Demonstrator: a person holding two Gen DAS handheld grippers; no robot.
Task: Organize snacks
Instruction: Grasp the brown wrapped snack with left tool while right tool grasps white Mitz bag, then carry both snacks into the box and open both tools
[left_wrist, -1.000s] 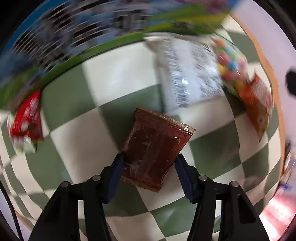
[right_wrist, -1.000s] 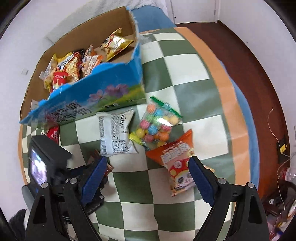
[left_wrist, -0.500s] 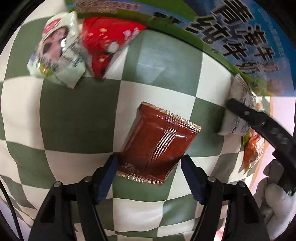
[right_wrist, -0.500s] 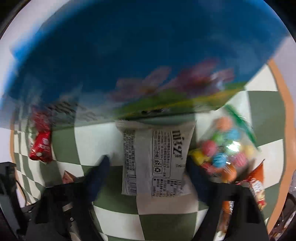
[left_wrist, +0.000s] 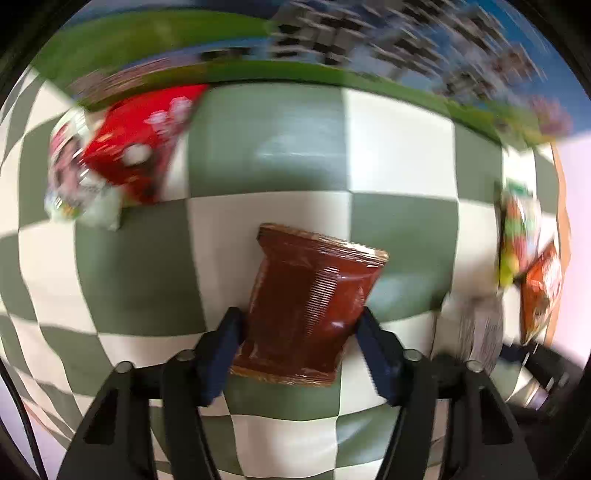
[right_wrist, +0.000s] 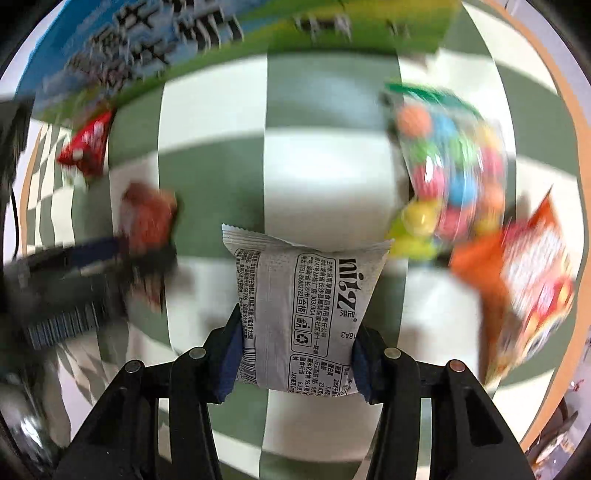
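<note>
My left gripper (left_wrist: 301, 332) is shut on a dark red-brown snack packet (left_wrist: 310, 302), held above the green-and-white checked cloth (left_wrist: 266, 147). My right gripper (right_wrist: 295, 336) is shut on a white printed snack packet (right_wrist: 303, 306). In the right wrist view the left gripper and its brown packet (right_wrist: 147, 221) show blurred at the left. The blue-and-green snack box (left_wrist: 369, 40) stands at the far side; it also shows in the right wrist view (right_wrist: 184, 40).
A red packet (left_wrist: 136, 147) and a pale packet (left_wrist: 74, 184) lie at the left by the box. A bag of coloured candy balls (right_wrist: 450, 162) and an orange packet (right_wrist: 524, 288) lie at the right. The cloth's orange edge (right_wrist: 569, 110) runs along the right.
My right gripper has dropped onto the white packet and shut on it. My left gripper holds the brown packet and has swung, so the view blurs.
</note>
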